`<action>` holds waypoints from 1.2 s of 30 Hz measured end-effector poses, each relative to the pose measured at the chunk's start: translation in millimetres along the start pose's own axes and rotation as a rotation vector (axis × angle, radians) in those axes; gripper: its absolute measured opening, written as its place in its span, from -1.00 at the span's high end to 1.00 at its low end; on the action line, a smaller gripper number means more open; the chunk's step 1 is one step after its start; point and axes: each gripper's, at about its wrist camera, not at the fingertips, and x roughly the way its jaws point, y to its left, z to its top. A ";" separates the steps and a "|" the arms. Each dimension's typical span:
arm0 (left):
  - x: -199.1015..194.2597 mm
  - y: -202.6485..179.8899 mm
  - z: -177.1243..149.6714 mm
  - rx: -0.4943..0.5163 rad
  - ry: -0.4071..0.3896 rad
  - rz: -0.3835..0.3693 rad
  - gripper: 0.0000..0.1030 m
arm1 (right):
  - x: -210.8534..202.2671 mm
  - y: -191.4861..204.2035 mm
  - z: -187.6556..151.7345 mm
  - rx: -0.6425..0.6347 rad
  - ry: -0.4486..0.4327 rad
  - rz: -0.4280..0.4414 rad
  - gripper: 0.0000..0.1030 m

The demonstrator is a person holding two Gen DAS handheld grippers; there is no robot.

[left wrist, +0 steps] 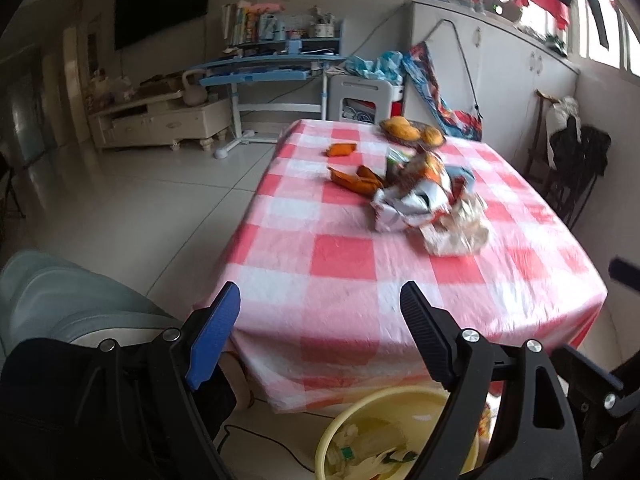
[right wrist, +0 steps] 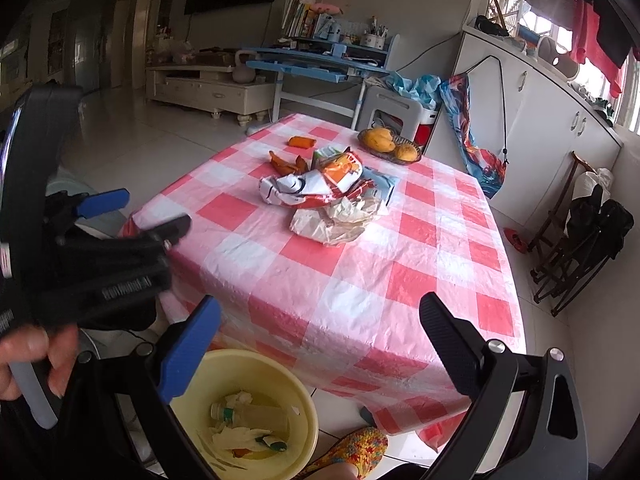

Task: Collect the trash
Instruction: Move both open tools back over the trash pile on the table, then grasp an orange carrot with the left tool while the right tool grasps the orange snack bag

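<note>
A pile of crumpled wrappers and paper [left wrist: 428,204] [right wrist: 328,196] lies mid-table on the red-checked tablecloth [left wrist: 340,256] [right wrist: 360,280]. Orange peels [left wrist: 354,178] [right wrist: 286,164] and a small orange piece [left wrist: 340,149] [right wrist: 302,142] lie beyond it. A yellow bin [left wrist: 384,400] [right wrist: 248,360] with a bottle and scraps inside stands on the floor at the near table edge. My left gripper [left wrist: 320,296] [right wrist: 156,212] is open and empty, above the bin. My right gripper [right wrist: 320,312] is open and empty, over the near table edge.
A basket of mangoes [left wrist: 412,130] [right wrist: 390,144] sits at the table's far side. A grey chair [left wrist: 60,300] is at the left, a dark folding chair [right wrist: 580,240] at the right. A foot in a knitted slipper [right wrist: 356,452] is beside the bin.
</note>
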 end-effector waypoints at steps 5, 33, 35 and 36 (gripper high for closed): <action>10.5 16.9 21.7 -0.055 0.027 -0.005 -0.53 | 8.9 -6.6 8.4 0.010 0.000 0.021 -0.85; 223.1 -29.2 121.9 -0.057 0.266 -0.019 -0.30 | 82.6 -54.8 69.6 0.130 -0.055 0.156 -0.85; 222.1 -30.4 121.7 -0.037 0.268 -0.035 -0.12 | 86.2 -54.7 70.1 0.122 -0.051 0.156 -0.85; 221.7 -28.1 122.1 -0.025 0.274 -0.044 0.04 | 87.3 -55.1 70.6 0.122 -0.050 0.159 -0.85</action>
